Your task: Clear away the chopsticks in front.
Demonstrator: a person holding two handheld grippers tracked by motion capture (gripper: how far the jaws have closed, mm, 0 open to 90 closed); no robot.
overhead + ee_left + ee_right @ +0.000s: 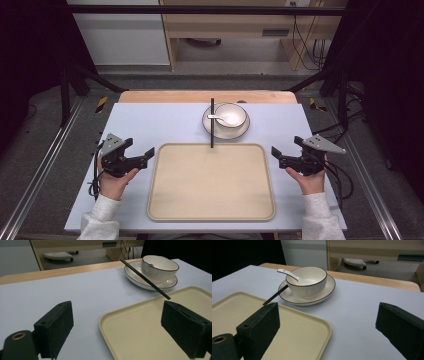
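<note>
Left jaws: the left gripper (145,156) has its two black jaws wide apart, with nothing between them. It sits near the left edge of the tabletop, beside the tray.
Right jaws: the right gripper (276,155) also has its jaws wide apart and empty. It sits near the right edge of the tabletop.
Hands: a left hand (113,181) and a right hand (310,177) hold the grippers, both in white sleeves.
Tabletop: the tabletop (150,125) is covered in pale blue, with a strip of light wood along its far edge.
Room: grey floor, a wooden desk with cables at the back, and dark metal frame bars at the sides.
Tray: a big cream tray (211,182) lies in the middle of the tabletop, close to the near edge. Its corners are round and it holds nothing.
Plate: a white plate (244,128) with a dark rim sits just past the tray's far edge.
Bowl: a white bowl (236,118) with a dark rim stands on the plate.
Spoon: a white spoon (217,117) rests in the bowl, handle pointing to the left edge.
Chopstick: a thin black chopstick (212,122) lies across the plate's left side. Its long line runs from the far edge toward the near edge, and its near tip reaches over the tray's far rim.
</note>
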